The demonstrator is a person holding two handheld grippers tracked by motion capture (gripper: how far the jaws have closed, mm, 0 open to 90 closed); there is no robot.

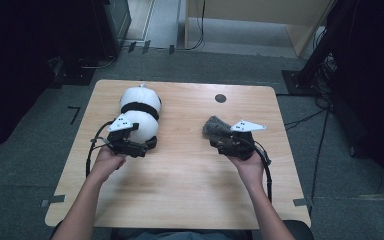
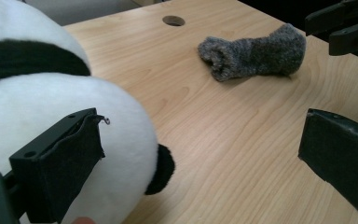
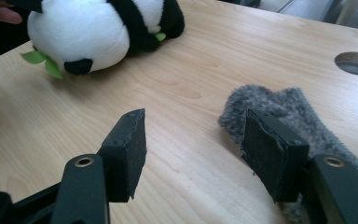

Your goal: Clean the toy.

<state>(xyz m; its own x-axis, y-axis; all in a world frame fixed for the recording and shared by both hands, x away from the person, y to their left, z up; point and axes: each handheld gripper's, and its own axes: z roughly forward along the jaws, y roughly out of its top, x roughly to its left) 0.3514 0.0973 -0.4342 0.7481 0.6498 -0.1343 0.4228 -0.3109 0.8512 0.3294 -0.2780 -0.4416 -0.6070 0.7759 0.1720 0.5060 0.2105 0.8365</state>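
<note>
Plush panda [image 1: 139, 111] lying at centre left of the high view on the wooden tabletop [image 1: 180, 175], grey fuzzy sock [image 1: 214, 128] at centre right, well apart. Likely laid out one per hand for separate pickups.

Left gripper [image 1: 142, 141] at the near end of the panda, jaws spread wide. In the left gripper view, one pad [image 2: 58, 163] against or just beside the white fur at lower left, other pad at lower right clear over bare wood; nothing clamped. Contact with the fur not certain.

Right gripper [image 1: 219, 141] at the near end of the sock, jaws partly open. In the right gripper view, right-hand pad [image 3: 272, 149] over the sock [image 3: 279, 109], possibly brushing the fuzz; left-hand pad over bare tabletop. Sock beside the gap, not squeezed. Holding nothing, judged ready for a grab.
</note>
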